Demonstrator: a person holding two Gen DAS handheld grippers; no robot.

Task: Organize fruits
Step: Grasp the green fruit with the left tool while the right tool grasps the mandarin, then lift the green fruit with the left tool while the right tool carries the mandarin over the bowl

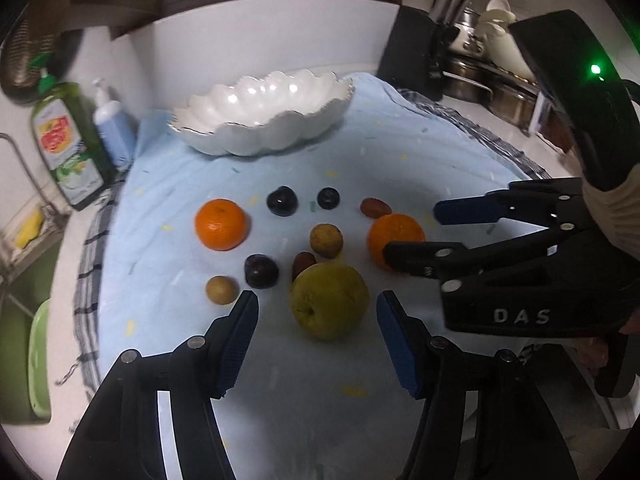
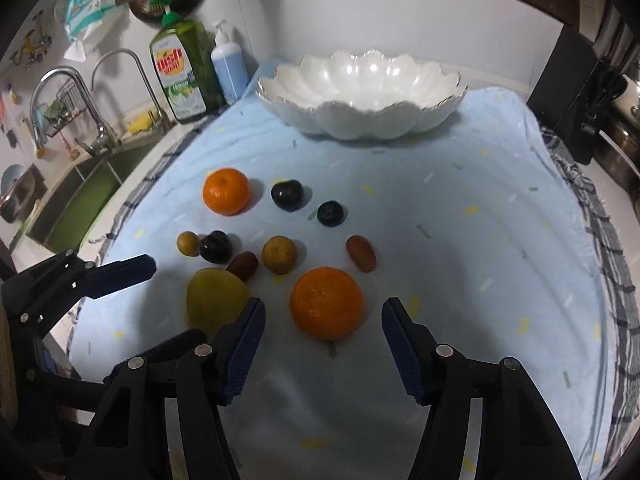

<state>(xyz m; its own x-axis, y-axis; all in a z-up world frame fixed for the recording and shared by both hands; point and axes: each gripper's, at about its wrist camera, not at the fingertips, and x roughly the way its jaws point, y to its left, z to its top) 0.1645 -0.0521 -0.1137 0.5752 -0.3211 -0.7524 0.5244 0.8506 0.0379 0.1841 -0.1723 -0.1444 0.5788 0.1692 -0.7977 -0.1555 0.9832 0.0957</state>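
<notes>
Several fruits lie on a light blue cloth [image 1: 400,152]. My left gripper [image 1: 318,304] is open, its jaws on either side of a yellow-green pear [image 1: 329,300]. My right gripper [image 2: 323,312] is open around an orange [image 2: 326,303]; it also shows in the left wrist view [image 1: 412,232], with that orange [image 1: 390,234] between its fingers. A second orange [image 1: 220,224] lies to the left. Dark plums [image 1: 282,200] [image 1: 261,271], brown round fruits [image 1: 326,240] [image 1: 221,289] and red dates [image 1: 375,207] lie scattered. An empty white scalloped bowl [image 1: 264,114] [image 2: 360,96] stands at the back.
A green dish soap bottle [image 1: 68,140] and a blue pump bottle [image 1: 114,128] stand left of the cloth. A sink [image 2: 80,188] with taps lies further left. A black knife block [image 1: 412,48] and steel pots [image 1: 492,84] stand at the back right.
</notes>
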